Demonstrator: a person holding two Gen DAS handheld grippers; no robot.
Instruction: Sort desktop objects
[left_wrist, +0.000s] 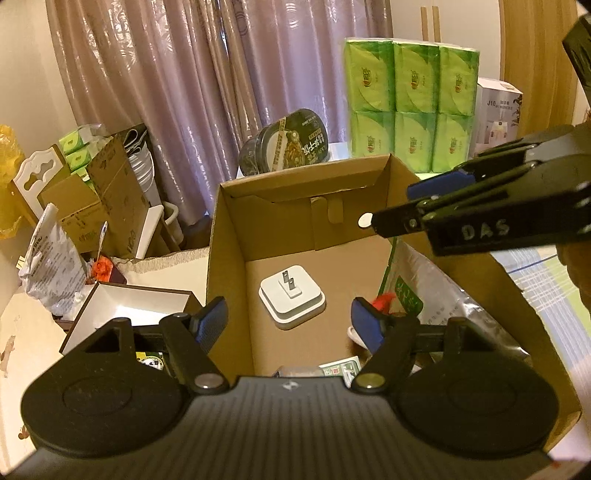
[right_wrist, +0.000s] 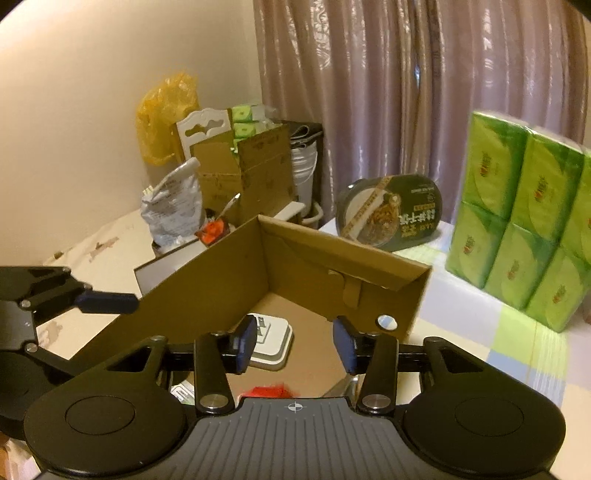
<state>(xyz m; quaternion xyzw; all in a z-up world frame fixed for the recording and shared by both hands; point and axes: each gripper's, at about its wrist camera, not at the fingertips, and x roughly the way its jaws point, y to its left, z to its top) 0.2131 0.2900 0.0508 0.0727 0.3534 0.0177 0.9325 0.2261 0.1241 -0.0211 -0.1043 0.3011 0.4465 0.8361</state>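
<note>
An open brown cardboard box (left_wrist: 266, 236) sits in front of both grippers; it also shows in the right wrist view (right_wrist: 295, 254). A white plug adapter (left_wrist: 291, 301) lies prongs-up on the box floor and shows too in the right wrist view (right_wrist: 271, 341). My left gripper (left_wrist: 291, 325) hangs open and empty over the box's near end. My right gripper (right_wrist: 293, 345) is open and empty above the box; from the left wrist view it enters at the right (left_wrist: 436, 199). A red item (left_wrist: 384, 301) and a silver pouch (left_wrist: 443, 295) lie inside at the right.
A small white-lined box (left_wrist: 122, 306) stands left of the cardboard box. A green tissue multipack (left_wrist: 410, 107), a dark instant-food bowl (left_wrist: 284, 144) and a white carton (left_wrist: 498, 110) stand behind. A silver bag (left_wrist: 51, 266), cartons and a yellow bag (right_wrist: 166, 114) crowd the far left.
</note>
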